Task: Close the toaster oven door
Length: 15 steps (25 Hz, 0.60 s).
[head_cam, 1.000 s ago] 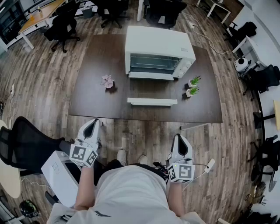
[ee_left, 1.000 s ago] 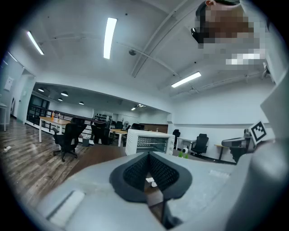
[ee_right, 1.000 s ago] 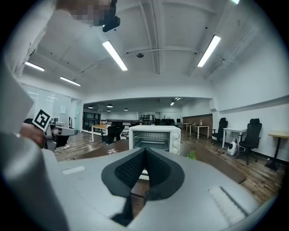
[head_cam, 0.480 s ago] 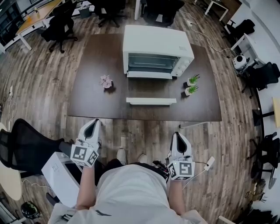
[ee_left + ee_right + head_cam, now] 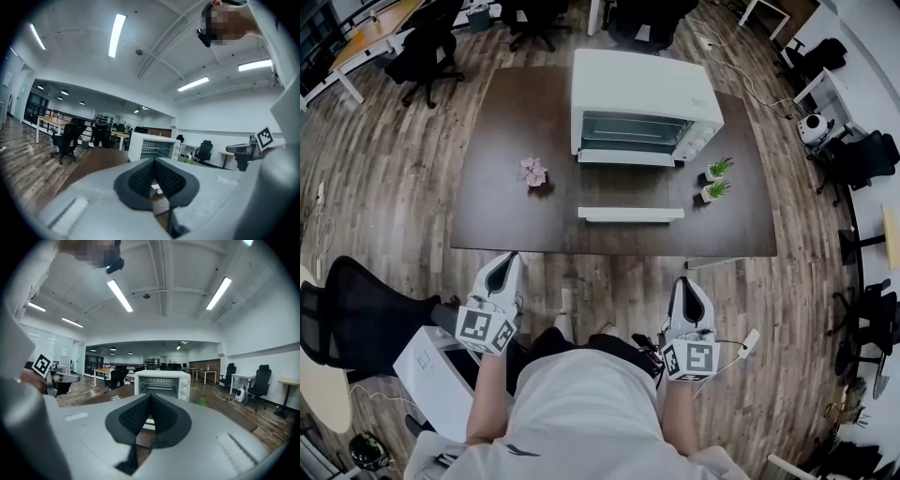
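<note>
- Currently, the toaster oven [image 5: 645, 94] stands at 12 o'clock on the dark table [image 5: 497, 206], with its door [image 5: 630, 214] folded down flat toward 6 o'clock.
- Left gripper [image 5: 506, 261]: 7 o'clock, short of the table edge, jaws together, nothing between them.
- Right gripper [image 5: 687, 284]: 5 o'clock, short of the table edge, jaws together, nothing between them.

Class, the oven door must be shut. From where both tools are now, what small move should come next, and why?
Probably bring the right tool forward toward the front edge of the door. The oven stands open, its door lying flat over the table, and the right tool and left tool are both shut, empty and short of the table's edge; the right is nearer.
</note>
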Motion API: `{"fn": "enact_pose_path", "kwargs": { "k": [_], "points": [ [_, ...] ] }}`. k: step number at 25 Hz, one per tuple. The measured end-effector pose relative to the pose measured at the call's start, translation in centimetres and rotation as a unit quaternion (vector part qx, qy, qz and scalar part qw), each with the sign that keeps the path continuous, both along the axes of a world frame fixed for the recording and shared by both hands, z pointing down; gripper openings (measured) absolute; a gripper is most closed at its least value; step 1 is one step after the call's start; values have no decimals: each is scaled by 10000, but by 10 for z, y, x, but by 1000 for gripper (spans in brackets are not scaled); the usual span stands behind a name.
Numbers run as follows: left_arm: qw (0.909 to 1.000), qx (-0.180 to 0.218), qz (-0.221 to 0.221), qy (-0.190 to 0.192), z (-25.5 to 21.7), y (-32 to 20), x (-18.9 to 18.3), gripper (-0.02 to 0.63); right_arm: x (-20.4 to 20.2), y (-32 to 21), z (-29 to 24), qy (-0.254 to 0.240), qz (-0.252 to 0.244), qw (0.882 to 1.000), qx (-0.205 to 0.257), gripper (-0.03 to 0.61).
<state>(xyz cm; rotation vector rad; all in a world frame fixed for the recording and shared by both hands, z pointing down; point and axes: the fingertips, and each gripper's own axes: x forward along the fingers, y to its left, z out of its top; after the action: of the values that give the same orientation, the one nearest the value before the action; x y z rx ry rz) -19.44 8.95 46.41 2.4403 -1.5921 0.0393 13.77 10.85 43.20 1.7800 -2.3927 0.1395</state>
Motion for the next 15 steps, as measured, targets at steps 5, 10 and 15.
{"fn": "enact_pose_path", "kwargs": {
  "k": [5,10,15],
  "points": [
    [9997,-1,227,16,6,-13,-11,5,-14,-1,6,36,200,9998,-37,2],
    [9994,-13,350,1,9,-31,-17,5,-27,-11,15,209,170,9995,-192,5],
    [9996,-75,253,-63,17,-59,-17,4,-25,-46,21,216,70,9995,-231,6]
  ]
}}
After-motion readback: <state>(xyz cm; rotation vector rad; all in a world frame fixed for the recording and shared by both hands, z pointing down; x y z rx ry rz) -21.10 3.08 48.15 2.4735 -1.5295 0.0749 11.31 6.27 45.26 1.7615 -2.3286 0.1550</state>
